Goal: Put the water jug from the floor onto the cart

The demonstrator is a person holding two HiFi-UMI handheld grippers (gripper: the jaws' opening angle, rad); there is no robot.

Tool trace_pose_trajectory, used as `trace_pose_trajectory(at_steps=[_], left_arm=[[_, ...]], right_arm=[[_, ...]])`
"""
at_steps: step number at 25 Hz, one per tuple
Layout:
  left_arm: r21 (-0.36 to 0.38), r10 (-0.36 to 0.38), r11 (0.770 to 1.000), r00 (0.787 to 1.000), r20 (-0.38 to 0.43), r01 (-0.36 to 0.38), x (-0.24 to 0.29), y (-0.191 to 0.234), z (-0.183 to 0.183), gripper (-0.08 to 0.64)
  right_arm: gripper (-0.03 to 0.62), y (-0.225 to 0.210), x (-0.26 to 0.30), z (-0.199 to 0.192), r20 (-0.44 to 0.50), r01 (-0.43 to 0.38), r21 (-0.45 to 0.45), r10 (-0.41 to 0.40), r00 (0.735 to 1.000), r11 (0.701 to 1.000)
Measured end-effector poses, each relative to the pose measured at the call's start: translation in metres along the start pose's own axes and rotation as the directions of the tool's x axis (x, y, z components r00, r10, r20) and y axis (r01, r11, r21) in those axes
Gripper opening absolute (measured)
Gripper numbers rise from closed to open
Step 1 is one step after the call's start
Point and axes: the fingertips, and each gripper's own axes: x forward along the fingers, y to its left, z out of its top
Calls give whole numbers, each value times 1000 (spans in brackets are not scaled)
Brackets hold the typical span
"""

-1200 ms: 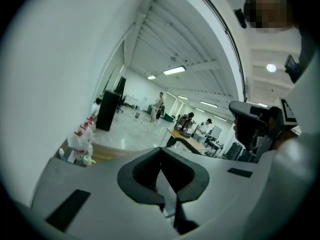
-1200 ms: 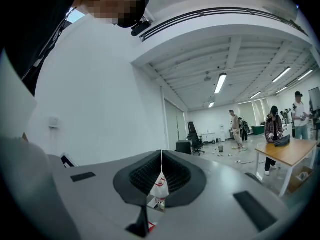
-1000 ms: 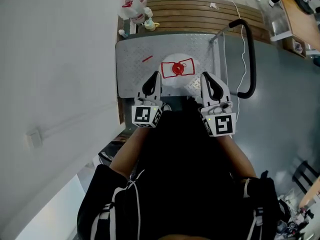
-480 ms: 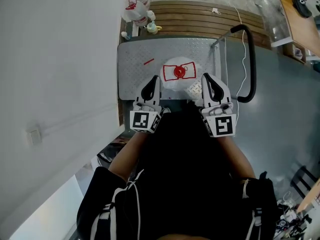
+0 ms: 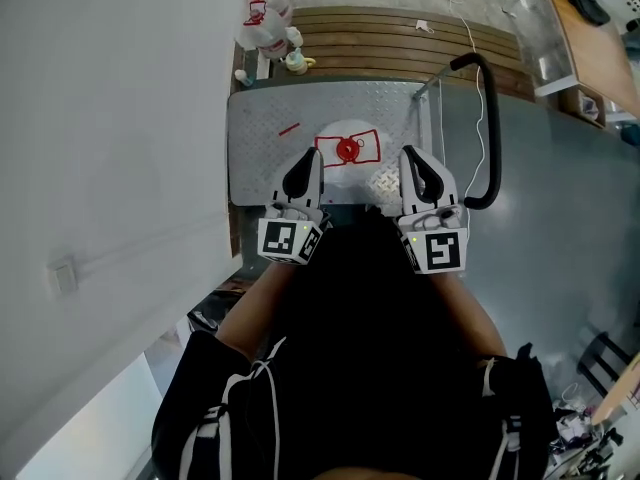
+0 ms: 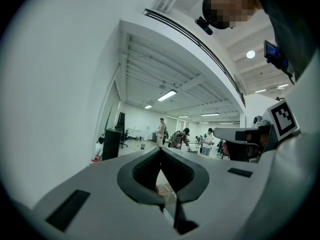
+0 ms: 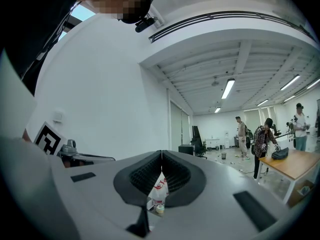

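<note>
Flanking the water jug (image 5: 350, 168) on either side, the left tongs (image 5: 310, 152) and right tongs (image 5: 410, 154) each have their jaws pressed together on nothing. The jug is at the near edge of the cart (image 5: 262, 133); whether it rests there I cannot tell.

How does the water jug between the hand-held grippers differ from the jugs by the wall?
The water jug is over the cart, between the left hand-held gripper and right hand-held gripper; the jugs by the wall stand beyond the cart. The water jug is alone; those are clustered. All look clear with red markings.
</note>
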Motion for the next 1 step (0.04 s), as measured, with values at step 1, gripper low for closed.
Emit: trace_pose_trajectory(at_steps=[1], left_arm=[[5,-6,1000,1000,1,6,3,-2,1,18]], right_arm=[[18,-1,-1,1,7,-1,-3,1,1000,1000]])
